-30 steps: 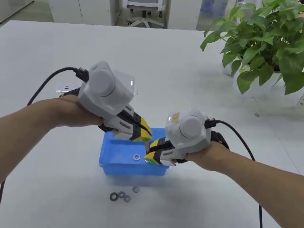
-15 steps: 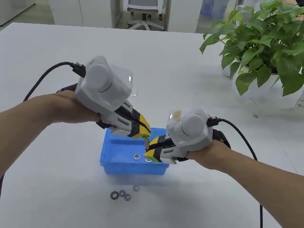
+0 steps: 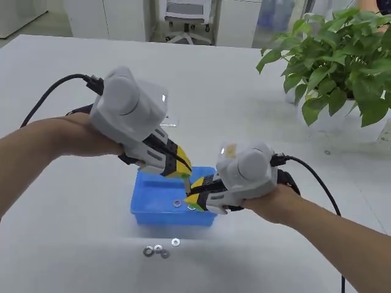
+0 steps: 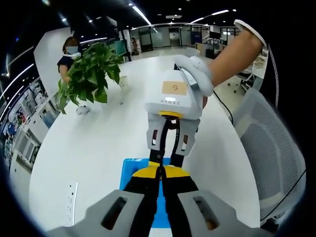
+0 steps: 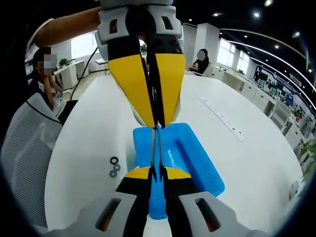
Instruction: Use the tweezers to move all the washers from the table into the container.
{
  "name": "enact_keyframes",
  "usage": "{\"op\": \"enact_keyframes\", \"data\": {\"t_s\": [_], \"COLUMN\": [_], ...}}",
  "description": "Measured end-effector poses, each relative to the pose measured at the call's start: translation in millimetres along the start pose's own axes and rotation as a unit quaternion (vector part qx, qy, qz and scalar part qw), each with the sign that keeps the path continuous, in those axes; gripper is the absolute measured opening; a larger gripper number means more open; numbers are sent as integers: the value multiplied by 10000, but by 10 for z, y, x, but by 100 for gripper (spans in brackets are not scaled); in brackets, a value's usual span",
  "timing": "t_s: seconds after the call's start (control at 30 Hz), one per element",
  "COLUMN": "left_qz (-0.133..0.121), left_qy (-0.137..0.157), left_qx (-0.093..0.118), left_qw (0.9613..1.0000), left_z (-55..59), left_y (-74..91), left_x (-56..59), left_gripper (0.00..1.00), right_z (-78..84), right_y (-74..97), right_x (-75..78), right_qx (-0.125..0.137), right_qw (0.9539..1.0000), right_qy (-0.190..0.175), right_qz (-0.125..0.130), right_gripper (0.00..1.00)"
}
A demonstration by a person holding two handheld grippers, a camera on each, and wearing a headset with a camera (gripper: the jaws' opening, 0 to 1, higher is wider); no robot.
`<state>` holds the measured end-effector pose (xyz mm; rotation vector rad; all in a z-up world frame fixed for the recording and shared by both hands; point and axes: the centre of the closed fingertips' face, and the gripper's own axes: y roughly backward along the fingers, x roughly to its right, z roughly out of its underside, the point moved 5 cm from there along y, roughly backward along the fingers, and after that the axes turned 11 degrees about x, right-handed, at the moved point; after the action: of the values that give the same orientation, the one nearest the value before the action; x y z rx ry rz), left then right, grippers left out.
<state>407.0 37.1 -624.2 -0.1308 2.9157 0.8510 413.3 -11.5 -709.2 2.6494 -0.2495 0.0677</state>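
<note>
Over the container [image 3: 146,212] the two grippers meet nose to nose. The right gripper [image 5: 153,174] has its jaws drawn narrow on one end of the tweezers [image 5: 155,148], and the left gripper [image 5: 157,123] has its yellow jaws pinched in on the other end, so both appear to clamp the same thin tool. In the left gripper view the left gripper's own jaws are likewise closed, pointing straight at the right one. Whether the tweezer tips carry a washer is too fine to tell. Below them, in the head view, two washers [image 3: 177,203] lie on the blue floor of the container, near its front wall. Four more washers [image 3: 157,249] sit in a small cluster on the table [image 3: 73,238], just in front of the container and apart from it. The step in hand looks like a release or a regrip of the tweezers above the container. To do it well, one gripper should keep a firm hold near the tweezers' back end while the other eases its squeeze slowly, so the legs spring apart without flicking anything over the wall. For the next pick, the tips should come down low and nearly flat beside the outermost washer of the cluster, taking it by its rim and not pushing into its neighbours.
</note>
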Motion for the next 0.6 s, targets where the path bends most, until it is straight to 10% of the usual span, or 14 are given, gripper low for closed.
{"op": "enact_keyframes", "data": {"t_s": [0.6], "left_qz": [55], "left_qy": [-111], "left_qx": [-168], "left_qw": [9998], "left_z": [-6], "left_y": [127], "left_x": [308], "left_gripper": [6], "right_z": [-76], "right_y": [-36], "right_x": [-314], "right_qx": [165], "right_qw": [9998], "right_qy": [41], "right_qz": [-47], "right_gripper": [11]}}
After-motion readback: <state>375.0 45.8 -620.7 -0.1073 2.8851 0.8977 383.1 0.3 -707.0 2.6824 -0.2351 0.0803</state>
